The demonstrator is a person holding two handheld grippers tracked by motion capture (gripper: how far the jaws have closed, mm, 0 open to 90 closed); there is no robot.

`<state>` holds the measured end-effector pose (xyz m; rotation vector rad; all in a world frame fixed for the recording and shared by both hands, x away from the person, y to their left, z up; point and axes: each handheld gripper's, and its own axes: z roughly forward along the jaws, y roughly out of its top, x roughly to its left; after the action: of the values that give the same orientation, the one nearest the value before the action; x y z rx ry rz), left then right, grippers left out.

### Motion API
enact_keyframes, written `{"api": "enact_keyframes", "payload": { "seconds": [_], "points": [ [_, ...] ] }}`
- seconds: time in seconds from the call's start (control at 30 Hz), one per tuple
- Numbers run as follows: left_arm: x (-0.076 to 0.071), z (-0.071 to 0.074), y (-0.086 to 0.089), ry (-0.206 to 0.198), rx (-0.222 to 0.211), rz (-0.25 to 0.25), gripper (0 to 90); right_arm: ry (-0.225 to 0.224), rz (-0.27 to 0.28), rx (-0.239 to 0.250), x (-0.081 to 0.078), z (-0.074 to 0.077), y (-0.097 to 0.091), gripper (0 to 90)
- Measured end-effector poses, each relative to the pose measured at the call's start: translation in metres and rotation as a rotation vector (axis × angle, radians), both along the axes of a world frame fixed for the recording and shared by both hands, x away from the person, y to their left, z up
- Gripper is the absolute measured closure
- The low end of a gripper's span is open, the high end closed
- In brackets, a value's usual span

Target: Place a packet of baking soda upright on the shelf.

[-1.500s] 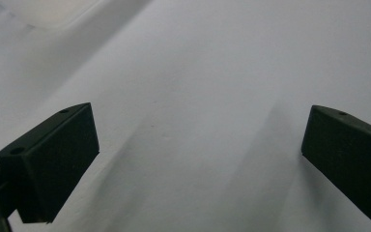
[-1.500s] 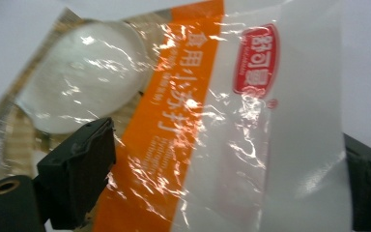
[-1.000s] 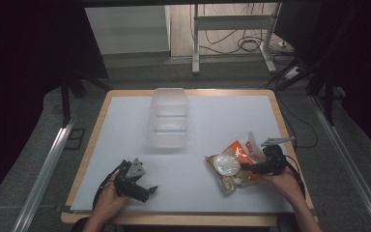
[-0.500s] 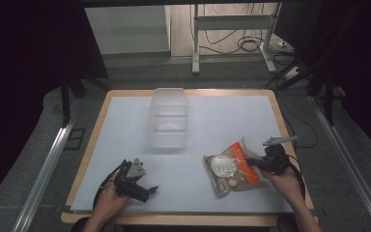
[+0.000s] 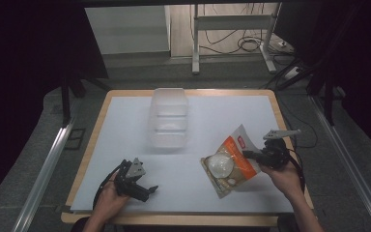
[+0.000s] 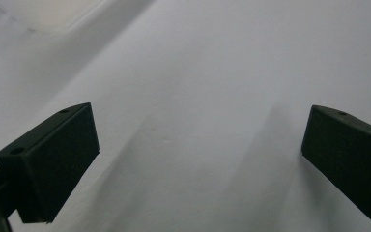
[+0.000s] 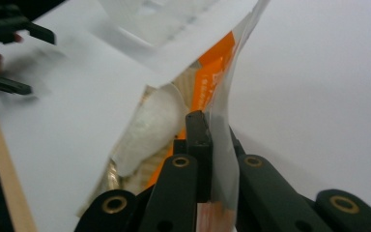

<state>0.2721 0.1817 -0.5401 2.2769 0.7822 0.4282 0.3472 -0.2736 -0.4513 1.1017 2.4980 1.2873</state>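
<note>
Snack bag (image 5: 232, 162) clamped in right tool (image 5: 249, 154), long axis diagonal across table (image 5: 212, 113)

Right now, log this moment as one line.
right gripper: shut on orange-and-clear plastic snack bag, edge lifted | left gripper: open, on white table

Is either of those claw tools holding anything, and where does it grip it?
The right gripper pinches the orange snack bag by its edge. The left gripper holds nothing.

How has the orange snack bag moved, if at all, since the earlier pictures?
Yes. The orange snack bag, clamped in the right hand-held gripper, has tilted up off the white table mat; its far corner now sits closer to the clear container.
</note>
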Motion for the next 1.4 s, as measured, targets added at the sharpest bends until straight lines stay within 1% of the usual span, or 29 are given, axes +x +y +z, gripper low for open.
{"api": "enact_keyframes", "payload": {
  "seconds": [0.1,0.23,0.27,0.33,0.43,0.7,0.77,0.87,0.9,0.97,1.07,1.17,1.3,1.4],
  "points": [
    [0.0,0.0,0.0,0.0,-0.001,0.0,0.0,-0.012,0.028,0.006,0.0,0.011,0.009,89.0],
    [0.0,0.0,0.0,-0.001,0.0,-0.001,0.0,-0.018,0.048,-0.001,0.0,0.018,0.015,89.0],
    [0.0,0.0,0.0,-0.003,0.001,-0.001,0.0,-0.025,0.064,-0.001,0.0,0.022,0.019,89.0],
    [0.0,0.0,0.0,-0.001,-0.002,0.0,0.0,-0.028,0.078,0.005,0.001,0.025,0.022,89.1],
    [0.0,0.0,0.0,-0.002,-0.005,0.002,0.0,-0.028,0.087,0.009,0.001,0.028,0.026,89.1],
    [0.0,0.0,0.0,-0.005,-0.003,0.003,0.0,-0.034,0.122,0.021,0.007,0.044,0.041,89.2],
    [0.0,0.0,0.001,-0.005,-0.004,0.003,0.0,-0.038,0.124,0.017,0.008,0.047,0.043,89.3],
    [0.0,0.0,0.001,-0.005,-0.004,0.003,0.0,-0.055,0.132,0.0,0.011,0.054,0.048,89.3],
    [0.0,0.0,0.001,-0.005,-0.004,0.003,0.0,-0.055,0.132,0.0,0.011,0.054,0.048,89.3],
    [0.0,0.0,0.001,-0.004,-0.004,0.002,0.0,-0.071,0.129,-0.023,0.013,0.058,0.051,89.3],
    [0.001,0.0,0.001,-0.004,-0.004,0.001,0.0,-0.088,0.12,-0.04,0.018,0.064,0.052,89.3],
    [0.001,0.0,0.001,-0.003,-0.004,0.001,0.0,-0.097,0.117,-0.044,0.021,0.068,0.052,89.3],
    [0.001,0.0,0.001,-0.004,-0.009,0.005,0.0,-0.122,0.122,-0.047,0.025,0.077,0.055,89.3],
    [0.001,0.001,0.002,-0.005,-0.009,0.004,0.0,-0.129,0.124,-0.045,0.027,0.08,0.056,89.3]
  ]
}}
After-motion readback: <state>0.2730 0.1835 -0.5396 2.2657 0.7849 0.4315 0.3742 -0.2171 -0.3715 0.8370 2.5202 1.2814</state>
